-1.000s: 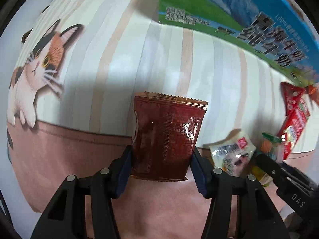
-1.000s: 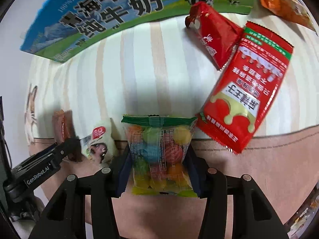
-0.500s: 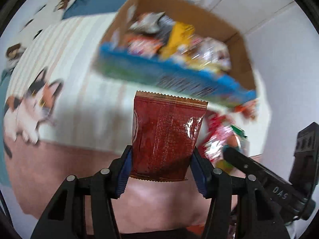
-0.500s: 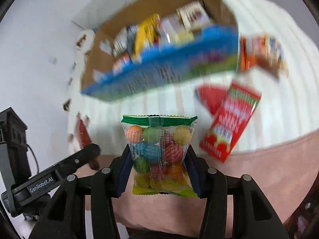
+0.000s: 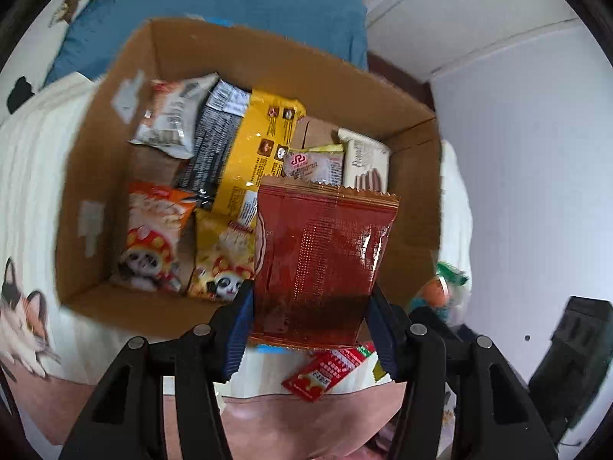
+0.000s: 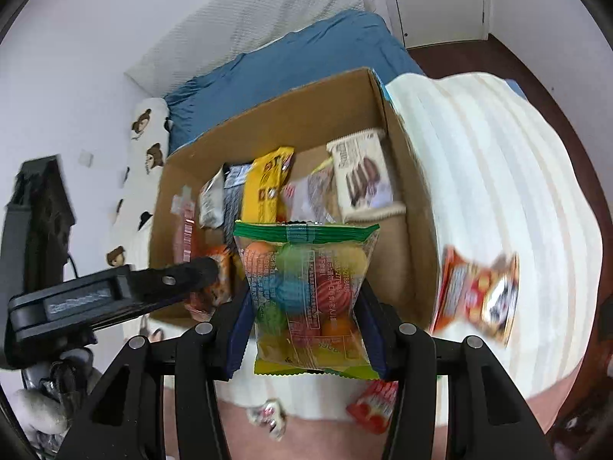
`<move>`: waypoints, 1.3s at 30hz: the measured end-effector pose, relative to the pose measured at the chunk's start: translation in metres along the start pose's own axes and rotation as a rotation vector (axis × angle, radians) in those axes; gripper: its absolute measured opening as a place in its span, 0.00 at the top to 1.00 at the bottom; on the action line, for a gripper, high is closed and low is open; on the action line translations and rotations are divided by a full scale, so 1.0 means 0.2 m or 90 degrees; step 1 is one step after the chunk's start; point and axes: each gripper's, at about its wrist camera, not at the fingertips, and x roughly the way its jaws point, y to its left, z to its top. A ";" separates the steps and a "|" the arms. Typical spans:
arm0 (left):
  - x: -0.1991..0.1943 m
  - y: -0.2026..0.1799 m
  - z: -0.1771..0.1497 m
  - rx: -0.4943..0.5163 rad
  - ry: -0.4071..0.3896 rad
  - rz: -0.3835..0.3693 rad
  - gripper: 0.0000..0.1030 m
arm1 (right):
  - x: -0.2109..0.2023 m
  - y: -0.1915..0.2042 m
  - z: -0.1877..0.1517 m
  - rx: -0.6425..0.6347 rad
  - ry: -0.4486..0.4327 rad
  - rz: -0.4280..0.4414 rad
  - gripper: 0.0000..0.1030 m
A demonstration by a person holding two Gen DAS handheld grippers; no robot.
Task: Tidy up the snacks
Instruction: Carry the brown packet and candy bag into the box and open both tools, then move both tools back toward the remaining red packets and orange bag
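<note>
The left claw [image 5: 308,329] is clamped on a dark red snack packet [image 5: 322,264], held upright over the near edge of the open cardboard box [image 5: 95,176]. The right claw [image 6: 304,331] grips a clear bag of coloured candy balls [image 6: 306,291], also upright, just in front of the box's near wall. Inside the box lie a yellow packet [image 5: 264,142], a white wafer pack [image 5: 364,165], a grey packet [image 5: 172,115] and two panda-print packets [image 5: 151,237]. The box rests on a striped blanket [image 6: 498,176] on the bed. On the blanket, right of the box, lies an orange-red packet [image 6: 479,295]; a red sachet [image 5: 325,372] lies on the near side of the box.
</note>
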 end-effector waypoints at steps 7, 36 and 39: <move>0.22 -0.01 0.12 -0.013 0.070 0.000 0.49 | 0.18 -0.07 0.09 0.004 0.035 -0.024 0.48; -0.11 -0.09 -0.17 0.127 -0.128 0.187 0.13 | 0.16 -0.03 -0.04 -0.047 0.052 -0.076 0.06; -0.19 -0.07 -0.24 0.132 -0.171 0.197 0.13 | 0.11 0.00 -0.10 -0.065 0.030 -0.085 0.06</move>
